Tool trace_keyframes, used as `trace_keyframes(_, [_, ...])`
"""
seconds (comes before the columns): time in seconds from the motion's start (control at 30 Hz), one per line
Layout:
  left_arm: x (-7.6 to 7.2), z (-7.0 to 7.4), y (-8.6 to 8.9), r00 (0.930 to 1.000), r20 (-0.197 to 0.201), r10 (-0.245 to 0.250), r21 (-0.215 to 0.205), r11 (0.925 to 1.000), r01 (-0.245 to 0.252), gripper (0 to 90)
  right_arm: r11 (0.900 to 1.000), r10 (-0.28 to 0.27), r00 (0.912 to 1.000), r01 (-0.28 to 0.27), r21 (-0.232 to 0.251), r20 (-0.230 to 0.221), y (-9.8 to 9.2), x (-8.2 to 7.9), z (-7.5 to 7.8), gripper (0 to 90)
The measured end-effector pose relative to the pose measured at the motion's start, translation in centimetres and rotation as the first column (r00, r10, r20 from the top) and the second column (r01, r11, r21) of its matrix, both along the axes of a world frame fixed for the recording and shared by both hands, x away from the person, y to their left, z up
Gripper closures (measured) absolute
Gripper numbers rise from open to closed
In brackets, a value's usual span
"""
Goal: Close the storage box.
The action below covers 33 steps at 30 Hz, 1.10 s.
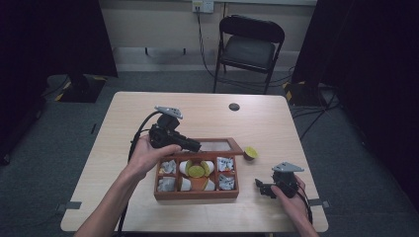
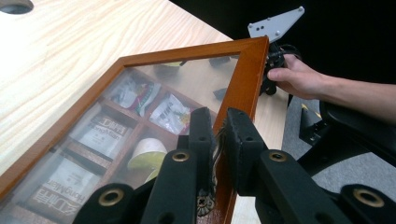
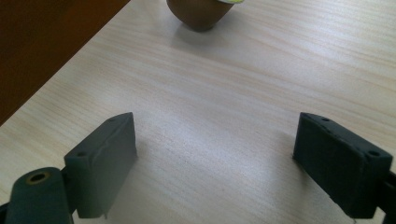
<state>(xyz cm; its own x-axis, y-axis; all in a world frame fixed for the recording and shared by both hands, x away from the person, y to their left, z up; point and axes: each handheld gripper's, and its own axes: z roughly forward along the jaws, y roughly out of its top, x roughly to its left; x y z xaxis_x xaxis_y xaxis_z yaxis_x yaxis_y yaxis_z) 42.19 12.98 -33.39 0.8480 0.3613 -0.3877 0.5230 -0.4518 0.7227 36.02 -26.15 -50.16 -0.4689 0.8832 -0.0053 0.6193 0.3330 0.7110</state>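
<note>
Wooden box (image 1: 196, 193) with a glass-panelled lid (image 2: 243, 88) sat near the middle of the pale bench (image 1: 207, 116), and the lid was propped up at an angle. From where I stood, the left gripper (image 1: 193, 146) had its fingers (image 2: 201, 135) clamped tight on the front edge of the lid's frame, right by the little metal clasp, holding it tilted over the compartments. Through the glass you could see tea sachets and a few capsules with yellow tops sorted into the sections.

Over on the other side, the right gripper (image 1: 260, 187) was low over the bench just beside the box's right end, fingers (image 3: 105, 161) spread wide with nothing but bare wood between them. A single brown capsule (image 1: 250, 153) with a yellow lid sat loose on the bench a bit beyond that gripper, near the box's far right corner, not touching either. In the right gripper view it was just ahead of the open fingers.

A black folding chair (image 1: 249, 49) stood behind the bench.
</note>
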Motion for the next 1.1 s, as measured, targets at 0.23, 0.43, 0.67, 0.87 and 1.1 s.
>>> trace_keyframes(0.23, [-0.3,-0.2,-0.3,0.9997,0.008,-0.022,0.024,0.9995,0.022,81.6,1.0,-0.001,1.0,0.001,0.002,0.004,0.0,0.0,0.0,12.3])
trace_keyframes(0.43, [-0.6,-0.4,-0.4,0.9994,0.014,-0.032,0.037,0.9988,0.031,81.7,1.0,0.004,1.0,-0.004,0.002,0.005,0.0,0.1,-0.1,12.3])
trace_keyframes(0.67, [-0.7,-0.8,-0.4,0.9984,0.01,-0.055,0.042,0.9976,0.054,81.8,1.0,0.004,1.0,-0.004,0.002,0.005,0.0,0.1,-0.1,12.4])
trace_keyframes(0.87, [-1.4,-1.6,-0.6,0.9974,0.017,-0.071,0.052,0.9962,0.07,81.9,1.0,0.004,1.0,-0.004,0.001,0.004,0.0,0.1,0.0,12.3])
trace_keyframes(1.1, [-1.8,-1.8,-0.8,0.9951,0.041,-0.09,0.079,0.9931,0.086,82.1,1.0,0.005,1.0,-0.005,0.001,0.004,0.0,0.1,-0.1,12.3])
